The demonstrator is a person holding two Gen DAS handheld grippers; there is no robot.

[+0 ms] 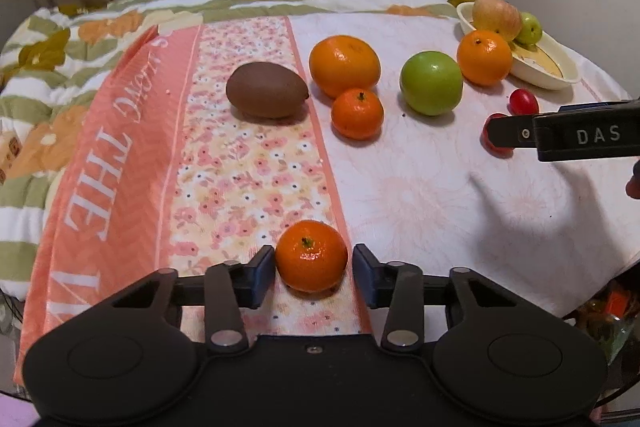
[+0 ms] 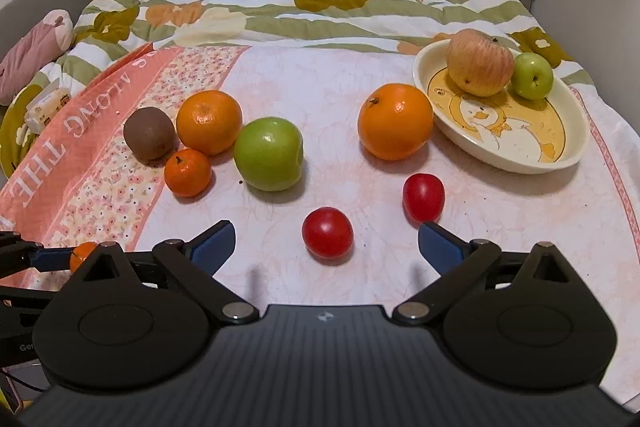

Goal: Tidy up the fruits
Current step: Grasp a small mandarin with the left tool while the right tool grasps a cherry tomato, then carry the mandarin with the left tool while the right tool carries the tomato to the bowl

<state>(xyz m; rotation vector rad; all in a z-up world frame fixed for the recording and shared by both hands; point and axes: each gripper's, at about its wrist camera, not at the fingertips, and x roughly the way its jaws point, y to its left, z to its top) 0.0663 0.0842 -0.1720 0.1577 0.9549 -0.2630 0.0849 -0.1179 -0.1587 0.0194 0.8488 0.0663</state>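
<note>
Two grippers staged: our left gripper [image 1: 314, 269] brackets mandarin [image 1: 311, 255], jaws parted, unclamped; our right gripper [image 2: 326, 241] spread wide, straddling tomato [image 2: 327, 233] for bowl [image 2: 500, 163] sorting.

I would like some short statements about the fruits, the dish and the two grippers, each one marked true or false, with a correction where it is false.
1. The left gripper has a small mandarin between its jaws. True.
2. The cream dish holds three fruits. False: it holds two, a red-yellow apple and a small green apple.
3. The right gripper is shut on a red tomato. False: its jaws stand wide open, and the nearer tomato lies free between them on the cloth.
4. The kiwi lies on the cloth, outside the dish. True.
5. The large green apple is inside the dish. False: it sits on the cloth, near the oranges.
</note>
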